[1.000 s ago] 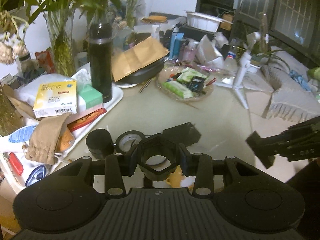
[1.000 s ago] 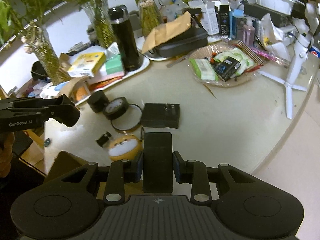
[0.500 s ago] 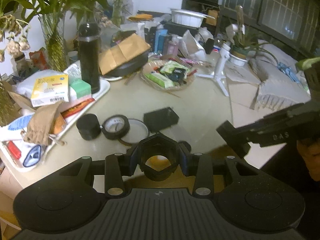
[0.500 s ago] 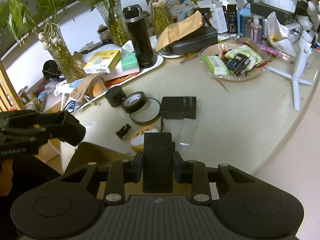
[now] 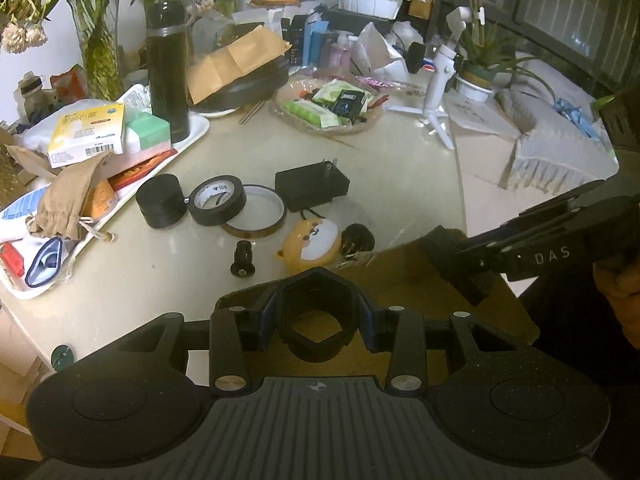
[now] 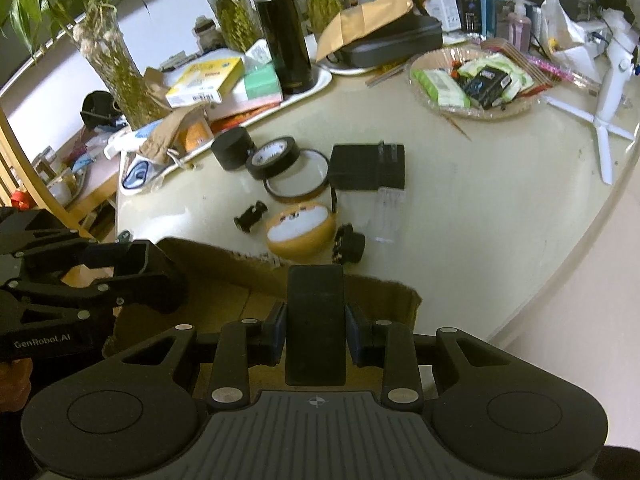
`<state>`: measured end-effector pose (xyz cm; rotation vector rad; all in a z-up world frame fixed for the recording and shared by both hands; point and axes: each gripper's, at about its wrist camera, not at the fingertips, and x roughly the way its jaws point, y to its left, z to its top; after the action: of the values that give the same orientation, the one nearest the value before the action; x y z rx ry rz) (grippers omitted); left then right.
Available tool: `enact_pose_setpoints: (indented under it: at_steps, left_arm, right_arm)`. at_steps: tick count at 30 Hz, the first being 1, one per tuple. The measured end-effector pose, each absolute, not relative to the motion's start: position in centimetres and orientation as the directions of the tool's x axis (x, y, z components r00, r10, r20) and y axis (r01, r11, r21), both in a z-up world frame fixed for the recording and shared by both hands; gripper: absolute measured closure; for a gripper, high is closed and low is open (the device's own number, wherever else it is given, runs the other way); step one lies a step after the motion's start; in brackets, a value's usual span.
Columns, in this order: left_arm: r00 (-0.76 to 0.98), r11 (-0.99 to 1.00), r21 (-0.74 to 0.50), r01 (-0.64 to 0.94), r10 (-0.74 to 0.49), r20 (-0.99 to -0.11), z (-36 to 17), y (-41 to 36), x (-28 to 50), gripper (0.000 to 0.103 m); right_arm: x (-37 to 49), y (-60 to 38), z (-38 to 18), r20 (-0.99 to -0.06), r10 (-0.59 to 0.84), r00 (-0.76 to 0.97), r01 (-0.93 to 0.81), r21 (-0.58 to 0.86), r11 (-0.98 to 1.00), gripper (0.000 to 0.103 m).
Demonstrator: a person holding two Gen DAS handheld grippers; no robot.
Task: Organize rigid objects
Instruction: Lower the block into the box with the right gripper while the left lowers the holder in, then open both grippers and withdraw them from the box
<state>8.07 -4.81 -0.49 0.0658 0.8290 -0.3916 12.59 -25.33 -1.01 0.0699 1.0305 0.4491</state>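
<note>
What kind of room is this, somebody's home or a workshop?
Most likely a lived-in home, at a cluttered dining or living-room table. Vases of green plants, a tray of snack packets and a black thermos flask point to household use, not a workshop.

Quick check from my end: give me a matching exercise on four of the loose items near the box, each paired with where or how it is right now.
Things:
1. hexagonal ring
2. flat black block
3. black tape roll
4. dog-face case

States:
A. lies on the table just beyond the cardboard box's edge
B. clamped in the right gripper
C. leans on the amber tape ring
D. clamped in the left gripper

Pairs: 1-D, 2-B, 3-C, 4-A
</note>
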Motion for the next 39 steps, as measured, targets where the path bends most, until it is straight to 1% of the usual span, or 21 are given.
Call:
enact_pose_setpoints:
  at_steps: [11,20,21,22,23,24,26,27,28,30,31,39]
  left_arm:
    - [0.594,0.931,-0.048,0.361,-0.269,-0.758,-1.4,-5.4,8.4,0.063]
    - [0.590,0.952,-0.001,0.306,-0.191,-0.784,-1.9,-5.3,8.9,0.062]
    - [0.593,0.953,-0.005,0.302,-0.192,-0.782,-1.7,-5.2,8.8,0.061]
    - [0.594,0.953,-0.012,0.304,-0.200,-0.779,-1.5,-5.2,8.8,0.059]
    - [0.597,0.952,-0.017,0.304,-0.205,-0.775,-1.3,-5.1,8.7,0.051]
    - [0.607,0.954,-0.017,0.300,-0.205,-0.768,-1.0,-5.0,8.5,0.043]
    - [0.635,0.958,-0.008,0.288,-0.197,-0.747,-0.3,-4.9,7.9,0.034]
    - [0.643,0.959,-0.002,0.284,-0.192,-0.741,0.0,-4.9,7.8,0.034]
    - [0.647,0.960,0.004,0.280,-0.186,-0.740,0.2,-4.9,7.7,0.034]
    - [0.647,0.963,0.008,0.270,-0.175,-0.742,0.6,-4.8,7.4,0.034]
    - [0.649,0.965,0.010,0.263,-0.169,-0.742,0.8,-4.7,7.3,0.034]
    - [0.656,0.976,0.040,0.215,-0.113,-0.746,1.5,-3.6,5.7,0.033]
  right_arm:
    - [13.3,-25.2,-1.9,-0.850,0.343,0.400,-0.306,0.229,0.924,0.069]
    - [13.5,-24.4,-2.5,-0.881,0.287,0.377,-0.276,0.189,0.942,0.068]
    - [13.5,-24.4,-2.4,-0.881,0.281,0.381,-0.268,0.186,0.945,0.065]
    - [13.5,-24.4,-2.3,-0.880,0.277,0.387,-0.264,0.182,0.947,0.050]
    - [13.4,-24.4,-2.1,-0.874,0.276,0.399,-0.266,0.178,0.947,0.035]
    - [13.2,-24.5,-1.8,-0.866,0.286,0.409,-0.272,0.184,0.945,0.030]
    - [13.1,-24.5,-1.3,-0.857,0.306,0.415,-0.282,0.199,0.939,0.017]
    - [12.9,-24.5,-1.0,-0.853,0.302,0.426,-0.286,0.190,0.939,0.012]
    - [12.8,-24.4,-0.7,-0.849,0.295,0.439,-0.289,0.178,0.941,0.005]
    - [12.5,-24.4,0.0,-0.842,0.281,0.460,-0.297,0.153,0.943,0.004]
    - [12.5,-24.5,0.2,-0.843,0.271,0.465,-0.295,0.142,0.945,0.000]
    - [11.1,-24.9,1.4,-0.840,0.164,0.517,-0.263,0.027,0.964,0.000]
